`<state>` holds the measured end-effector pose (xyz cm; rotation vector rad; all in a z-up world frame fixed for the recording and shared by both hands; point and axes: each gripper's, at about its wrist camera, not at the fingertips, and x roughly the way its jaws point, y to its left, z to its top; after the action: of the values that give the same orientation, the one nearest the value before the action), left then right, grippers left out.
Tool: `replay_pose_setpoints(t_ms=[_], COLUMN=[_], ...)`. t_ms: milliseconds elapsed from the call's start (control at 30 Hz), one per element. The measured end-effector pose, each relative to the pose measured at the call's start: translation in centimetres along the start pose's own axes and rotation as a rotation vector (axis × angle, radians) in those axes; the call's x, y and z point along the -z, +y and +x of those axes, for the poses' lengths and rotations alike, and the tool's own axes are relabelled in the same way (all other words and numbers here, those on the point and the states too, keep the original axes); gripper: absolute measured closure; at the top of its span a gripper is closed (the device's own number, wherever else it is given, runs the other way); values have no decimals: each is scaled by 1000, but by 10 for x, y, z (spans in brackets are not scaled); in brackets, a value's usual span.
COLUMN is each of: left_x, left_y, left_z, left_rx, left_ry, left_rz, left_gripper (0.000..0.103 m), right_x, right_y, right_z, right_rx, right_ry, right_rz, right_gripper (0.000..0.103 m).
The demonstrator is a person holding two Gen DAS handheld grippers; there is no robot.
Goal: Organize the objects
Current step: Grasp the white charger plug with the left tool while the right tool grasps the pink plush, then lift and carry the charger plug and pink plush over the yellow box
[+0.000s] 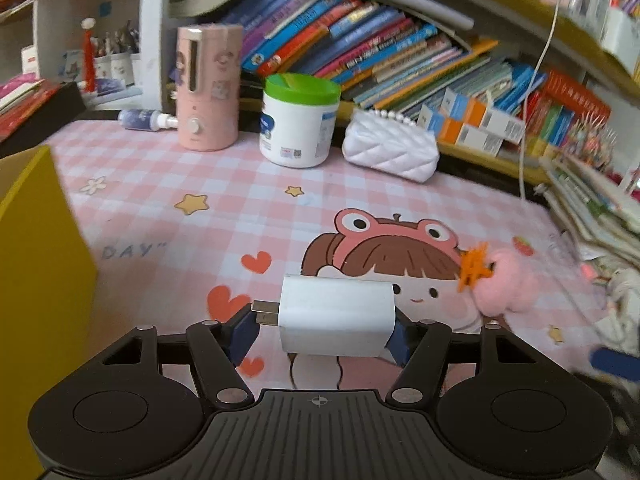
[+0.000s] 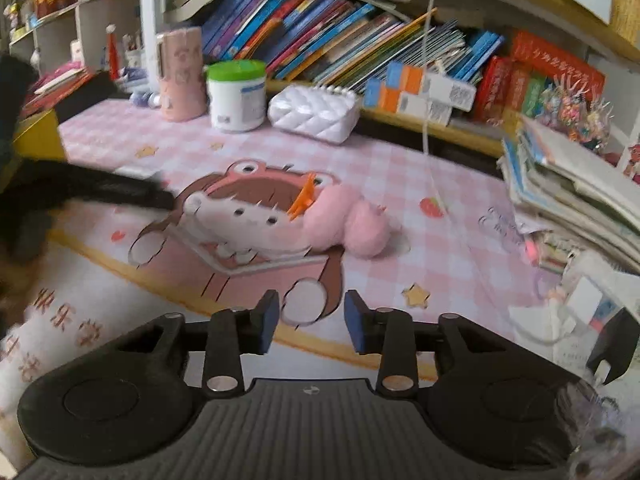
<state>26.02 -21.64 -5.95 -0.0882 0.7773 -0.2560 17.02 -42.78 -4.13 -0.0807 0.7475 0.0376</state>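
From the left wrist view, a pink checked desk mat [image 1: 168, 184] printed with stars, hearts and a cartoon girl in a frog hat covers the desk, with a shelf of leaning books [image 1: 360, 48] along the back. Against that shelf stand a pink cylindrical appliance [image 1: 208, 88], a white tub with a green lid [image 1: 298, 120] whose contents are hidden, and a white quilted pouch [image 1: 390, 148]. A yellow box [image 1: 36, 264] rises at the left edge; its inside is out of sight. The left gripper [image 1: 324, 330] clamps a white charger plug [image 1: 338, 316] just above the mat, its long axis lying across the fingers, metal prongs pointing left past the left pad. A pink plush toy [image 1: 508, 284] with an orange clip lies near it, to the right.

From the right wrist view, the same mat [image 2: 400, 184] runs back to the shelf, and a heap of books and papers [image 2: 576, 196] sits at the right. The right gripper [image 2: 311, 320] hangs over the mat, fingers narrow with a small gap, nothing between them. The plush toy [image 2: 348, 224] lies well ahead of it.
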Motion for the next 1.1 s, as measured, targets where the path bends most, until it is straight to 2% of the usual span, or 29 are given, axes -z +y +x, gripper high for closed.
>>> replay_pose_setpoints(t_ms=[67, 133, 200, 333, 400, 467, 633, 733, 767, 867, 1033, 1100], left_x=[4, 8, 12, 20, 24, 25, 29, 31, 32, 34, 35, 36], left_y=[4, 5, 6, 4, 2, 3, 5, 6, 7, 10, 12, 11], left_z=[-14, -26, -37, -58, -67, -74, -84, -90, -91, -95, -101, -103], left_rx=[8, 13, 15, 22, 21, 26, 14, 7, 5, -6, -8, -2], left_ry=[-6, -4, 2, 7, 6, 8, 8, 5, 5, 3, -10, -15], left_rz=[-20, -30, -30, -20, -6, -5, -13, -19, -22, -34, -41, -39], left_gripper=[38, 38, 38, 38, 38, 38, 38, 38, 38, 38, 38, 38], right_x=[-4, -8, -12, -19, -23, -27, -37, -40, -41, -45, -48, -48], right_y=[-4, -8, -12, -18, -20, -19, -9, -6, -6, -10, -16, -17], right_z=[4, 10, 18, 37, 50, 64, 103, 120, 124, 131, 131, 124], right_rx=[11, 25, 35, 51, 59, 79, 89, 74, 68, 47, 25, 20], right_ry=[-5, -13, -21, -33, -28, -25, -2, 15, 17, 16, 33, 38], right_rz=[16, 31, 48, 78, 78, 48, -139, -242, -255, -253, -195, -135], right_gripper=[65, 57, 42, 29, 17, 10, 8, 13, 19, 27, 29, 29])
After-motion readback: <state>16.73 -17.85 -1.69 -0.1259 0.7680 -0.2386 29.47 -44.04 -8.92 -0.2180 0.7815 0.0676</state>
